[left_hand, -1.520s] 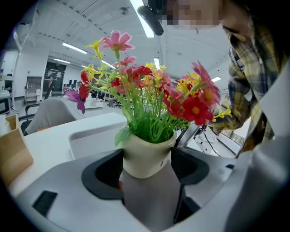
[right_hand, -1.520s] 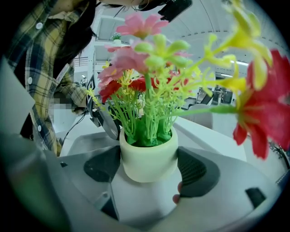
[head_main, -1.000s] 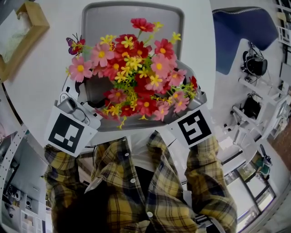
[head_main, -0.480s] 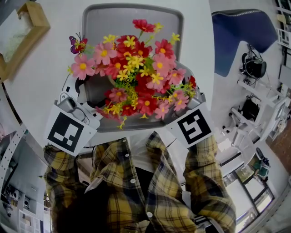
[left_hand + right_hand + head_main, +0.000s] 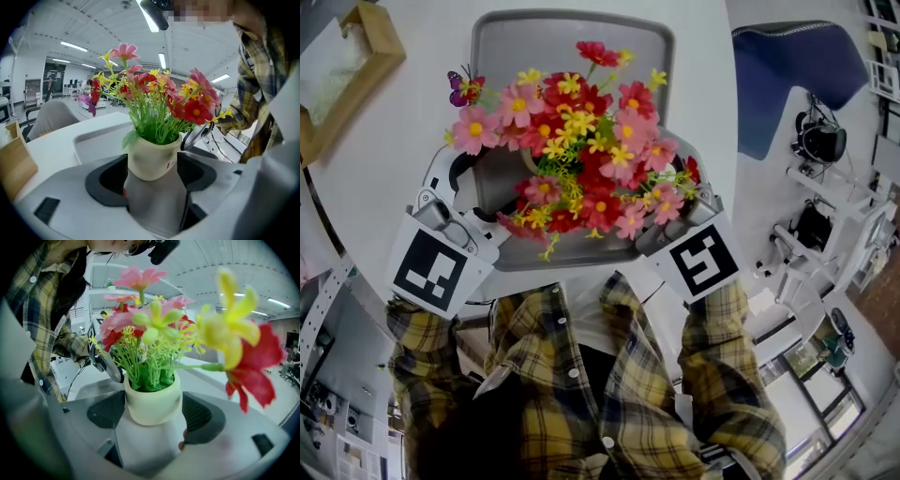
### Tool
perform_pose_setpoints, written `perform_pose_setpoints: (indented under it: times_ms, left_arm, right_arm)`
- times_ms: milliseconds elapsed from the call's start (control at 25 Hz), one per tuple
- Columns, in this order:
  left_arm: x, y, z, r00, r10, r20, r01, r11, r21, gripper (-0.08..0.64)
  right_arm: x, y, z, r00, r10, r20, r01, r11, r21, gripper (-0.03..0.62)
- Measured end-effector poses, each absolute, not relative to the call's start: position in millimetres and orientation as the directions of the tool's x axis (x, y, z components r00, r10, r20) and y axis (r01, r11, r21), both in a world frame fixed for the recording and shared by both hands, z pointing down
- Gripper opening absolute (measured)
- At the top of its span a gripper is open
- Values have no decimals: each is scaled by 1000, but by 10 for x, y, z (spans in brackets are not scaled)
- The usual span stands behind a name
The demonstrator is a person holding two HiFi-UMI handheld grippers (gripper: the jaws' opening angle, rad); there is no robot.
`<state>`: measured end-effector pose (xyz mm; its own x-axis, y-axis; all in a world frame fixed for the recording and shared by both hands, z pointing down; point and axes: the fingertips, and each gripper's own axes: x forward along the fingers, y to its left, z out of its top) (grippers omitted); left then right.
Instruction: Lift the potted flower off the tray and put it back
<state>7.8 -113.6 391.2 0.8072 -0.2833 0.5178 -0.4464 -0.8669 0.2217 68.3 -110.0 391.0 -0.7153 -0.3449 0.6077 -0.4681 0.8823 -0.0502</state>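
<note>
The potted flower (image 5: 581, 141), a cream pot (image 5: 152, 157) full of pink, red and yellow blooms with a small purple butterfly, is over the near half of the grey tray (image 5: 506, 56). My left gripper (image 5: 492, 192) reaches in from the left and my right gripper (image 5: 670, 211) from the right, facing each other. In the left gripper view the dark pads (image 5: 107, 180) press both sides of the pot, left gripper (image 5: 152, 174) shut on it. The right gripper (image 5: 153, 414) likewise clasps the pot (image 5: 152, 401). Blooms hide the pot's base, so I cannot tell whether it touches the tray.
The tray lies on a white round table (image 5: 403, 141). A wooden frame (image 5: 356, 47) stands at the table's far left. A blue chair (image 5: 797, 75) and shelves of equipment are off the table to the right. The person's plaid shirt fills the lower part of the head view.
The flowers have shifted slightly right and away over the tray. The left gripper's marker cube has drifted a little to the left. Both grippers stay at the pot.
</note>
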Motion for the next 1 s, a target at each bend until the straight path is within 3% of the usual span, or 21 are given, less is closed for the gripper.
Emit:
perform_pose_setpoints:
  times_ms: [1000]
  left_arm:
    - [-8,-742,3236,790,-361,495,-504,-843,190,313]
  right_arm:
    - [808,-684,3359,-697,-403,593,-555,827,-90,365]
